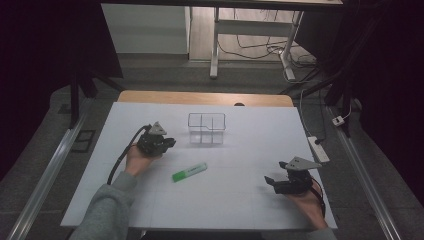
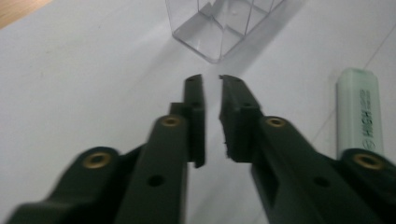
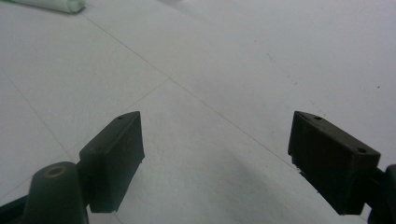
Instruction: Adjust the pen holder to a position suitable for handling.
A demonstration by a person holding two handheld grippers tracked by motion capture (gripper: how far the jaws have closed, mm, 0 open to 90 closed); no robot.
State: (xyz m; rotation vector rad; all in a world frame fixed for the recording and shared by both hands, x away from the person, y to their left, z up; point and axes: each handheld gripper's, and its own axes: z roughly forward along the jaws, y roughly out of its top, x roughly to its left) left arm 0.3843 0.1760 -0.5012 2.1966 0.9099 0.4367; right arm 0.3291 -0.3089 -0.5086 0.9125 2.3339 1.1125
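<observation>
High view sets the green highlighter flat on the white table, lying between the two hands and just in front of the clear divided organizer. The left gripper hovers beside that organizer with its jaws narrow, only a slim gap between them and nothing in it; the right gripper rests near the table's front right edge, jaws spread wide and empty.

Judging from this, the likely trouble is the left gripper's narrow gap: lowered onto the highlighter as it stands, the tips would probably push or roll the pen instead of straddling it. The organizer is light-looking and close ahead of those jaws (a nudge could slide or tip it). Its clear walls also make the compartment edges hard to read, so a pen could catch on a divider.

Much is uncertain. In the left gripper view the organizer is cut off at the top and the highlighter's lower end is hidden behind the jaw arm. In the right gripper view the highlighter shows as a cropped sliver at the top edge. Which end carries the cap I cannot tell.
</observation>
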